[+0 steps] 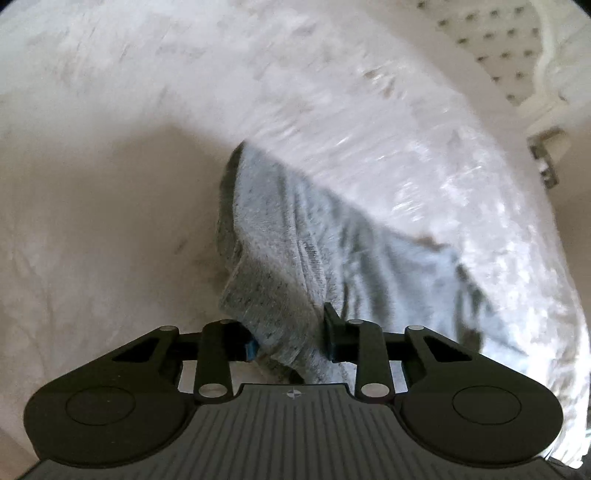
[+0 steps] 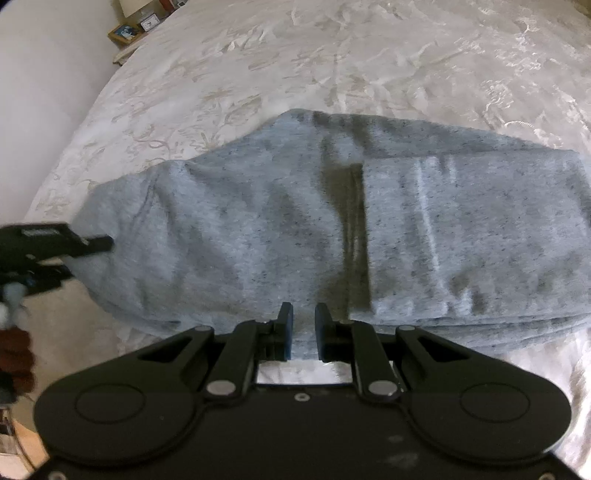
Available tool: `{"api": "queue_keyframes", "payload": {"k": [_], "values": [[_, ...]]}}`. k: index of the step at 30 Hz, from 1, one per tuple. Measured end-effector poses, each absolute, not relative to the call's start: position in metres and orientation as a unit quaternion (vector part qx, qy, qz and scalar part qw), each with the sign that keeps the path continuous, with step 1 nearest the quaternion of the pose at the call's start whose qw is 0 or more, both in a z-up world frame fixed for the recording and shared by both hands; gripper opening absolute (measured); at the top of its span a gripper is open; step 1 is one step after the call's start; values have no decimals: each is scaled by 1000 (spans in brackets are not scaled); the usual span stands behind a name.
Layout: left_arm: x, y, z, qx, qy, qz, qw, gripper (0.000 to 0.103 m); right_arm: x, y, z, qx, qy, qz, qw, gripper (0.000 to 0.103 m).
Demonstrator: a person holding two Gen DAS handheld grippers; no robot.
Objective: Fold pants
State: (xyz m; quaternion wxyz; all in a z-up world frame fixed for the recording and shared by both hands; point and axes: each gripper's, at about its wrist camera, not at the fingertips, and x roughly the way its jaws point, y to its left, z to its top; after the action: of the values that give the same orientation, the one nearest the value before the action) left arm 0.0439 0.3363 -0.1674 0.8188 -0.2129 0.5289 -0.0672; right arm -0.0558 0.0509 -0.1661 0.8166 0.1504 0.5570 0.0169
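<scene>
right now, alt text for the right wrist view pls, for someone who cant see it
Grey pants lie folded across a white floral bedspread, and the right gripper at the bottom of the view pinches their near edge. The left gripper grips the pants' end at the left edge of the picture, and a small clock stands beyond the bed.

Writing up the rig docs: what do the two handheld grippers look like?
Both are matte black. The left gripper has silver pivot pins, blue pad edges, a ribbed grey body and a small crosshair mark. The right gripper has the same linkage and rounded lobes, with a smooth black body.
</scene>
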Motion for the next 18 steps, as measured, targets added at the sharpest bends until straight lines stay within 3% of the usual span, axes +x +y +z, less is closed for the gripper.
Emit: {"api": "queue_keyframes", "payload": {"k": [5,10,18], "values": [[34,318,-123,-204,480,-92,848,29,-50,41,-182,140,566,17,812,16],[16,274,-84,-188,450,-115,865,28,-42,38,-226,123,625,54,769,14],[-8,156,-46,-131,412,-180,883,28,-52,-22,-174,181,552,133,803,16]]}}
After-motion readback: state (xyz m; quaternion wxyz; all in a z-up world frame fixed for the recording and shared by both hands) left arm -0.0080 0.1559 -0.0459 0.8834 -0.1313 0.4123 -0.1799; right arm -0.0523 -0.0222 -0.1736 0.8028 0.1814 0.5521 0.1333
